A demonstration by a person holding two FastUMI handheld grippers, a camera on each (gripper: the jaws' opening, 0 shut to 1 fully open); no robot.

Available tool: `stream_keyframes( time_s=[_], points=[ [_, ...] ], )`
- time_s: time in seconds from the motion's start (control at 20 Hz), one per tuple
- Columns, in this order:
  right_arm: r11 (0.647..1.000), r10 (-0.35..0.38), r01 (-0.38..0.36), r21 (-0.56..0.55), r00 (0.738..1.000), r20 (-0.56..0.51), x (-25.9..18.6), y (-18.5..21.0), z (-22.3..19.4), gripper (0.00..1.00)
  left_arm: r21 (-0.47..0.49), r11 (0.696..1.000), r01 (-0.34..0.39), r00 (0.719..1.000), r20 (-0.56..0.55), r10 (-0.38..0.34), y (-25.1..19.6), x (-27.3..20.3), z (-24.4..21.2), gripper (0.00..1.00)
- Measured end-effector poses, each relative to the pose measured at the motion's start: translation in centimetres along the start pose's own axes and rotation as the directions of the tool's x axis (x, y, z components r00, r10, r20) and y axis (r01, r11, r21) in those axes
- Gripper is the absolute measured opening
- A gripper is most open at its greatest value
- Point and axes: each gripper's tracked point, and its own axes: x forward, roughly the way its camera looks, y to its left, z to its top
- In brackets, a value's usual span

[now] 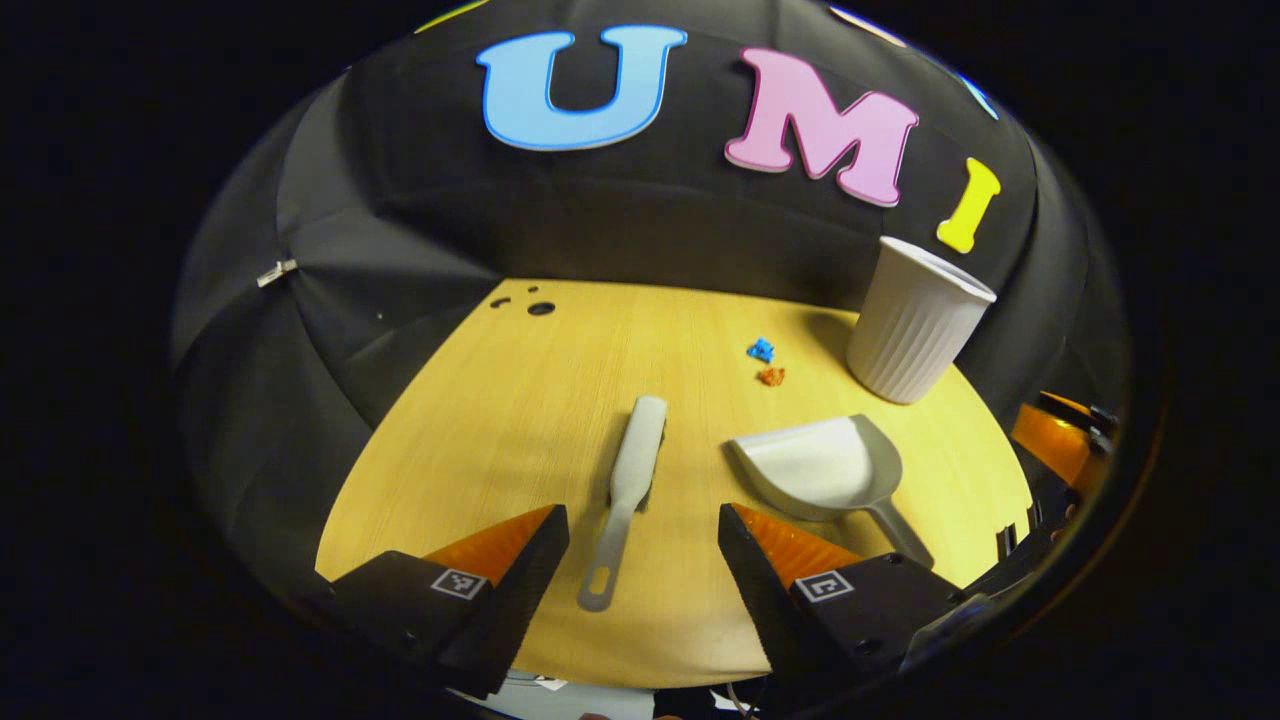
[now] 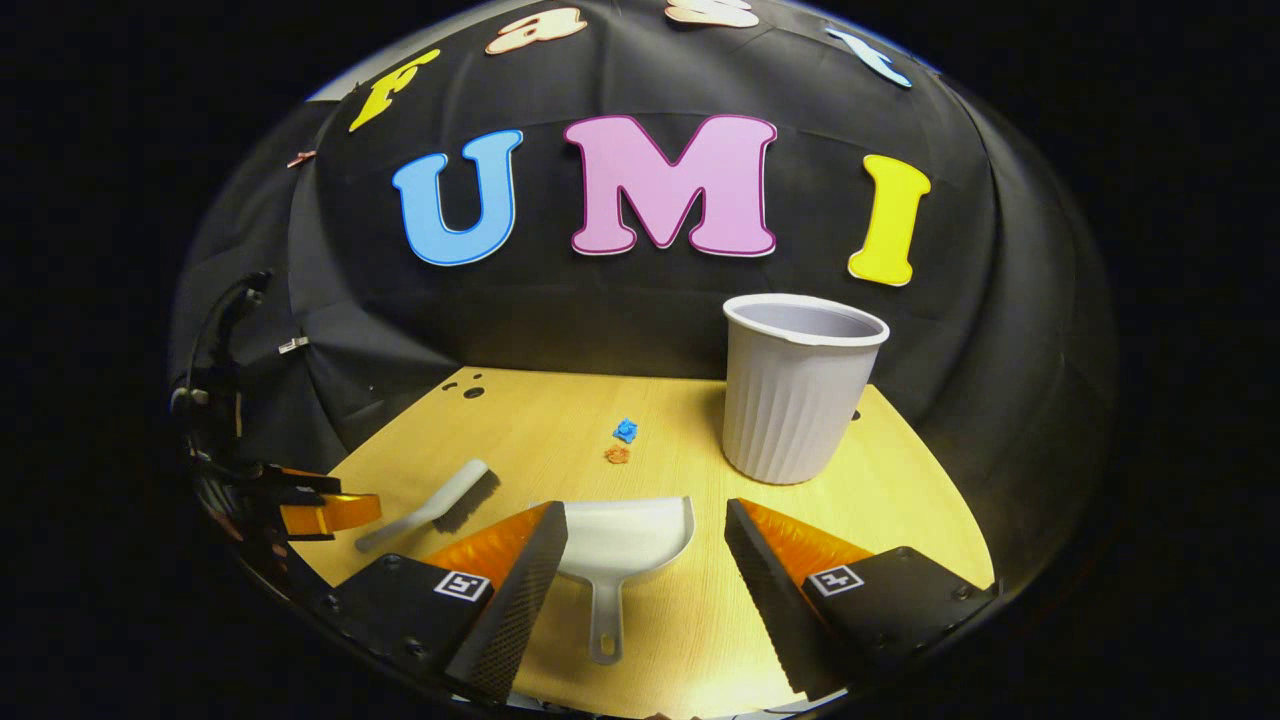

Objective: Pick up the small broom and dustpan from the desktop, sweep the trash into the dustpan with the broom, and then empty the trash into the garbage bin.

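Observation:
A small grey broom lies on the wooden desktop, its handle pointing toward my left gripper, which stands open just above the handle. The pale dustpan lies to the broom's right. In the right gripper view the dustpan sits between the open fingers of my right gripper, handle toward me, and the broom lies to its left. Two scraps of trash, one blue and one orange, rest beyond the dustpan. The grey ribbed garbage bin stands at the back right.
Black cloth walls close the booth behind and to both sides. A few dark holes mark the desktop's far left corner. The other gripper shows at the left edge of the right gripper view.

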Motion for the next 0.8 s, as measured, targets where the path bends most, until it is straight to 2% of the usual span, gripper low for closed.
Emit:
stream_keyframes(
  time_s=[0.2,0.4,0.65,0.75,0.8],
  points=[
    [1.000,-0.015,0.014,-0.008,0.997,-0.077,-0.5,0.8,-3.2,0.99,0.053,0.998,0.019,0.989,-0.150,-0.011,1.3,4.3,-2.1,0.96],
    [0.999,-0.032,0.035,0.016,0.985,-0.171,-1.1,0.9,-6.4,0.99,0.082,0.995,0.059,0.955,-0.294,-0.032,1.4,8.1,-4.2,0.96],
    [0.997,-0.047,0.062,0.056,0.972,-0.230,-1.0,0.9,-8.8,0.99,0.134,0.987,0.083,0.926,-0.376,-0.027,1.7,10.8,-5.4,0.96],
    [0.995,-0.046,0.066,0.072,0.966,-0.253,-0.7,1.2,-9.7,0.99,0.124,0.988,0.089,0.917,-0.398,-0.033,1.7,11.5,-5.9,0.93],
    [0.994,-0.044,0.068,0.082,0.963,-0.265,-0.7,1.3,-10.1,0.99,0.117,0.990,0.084,0.917,-0.398,-0.031,1.8,11.8,-6.0,0.88]
  ],
)
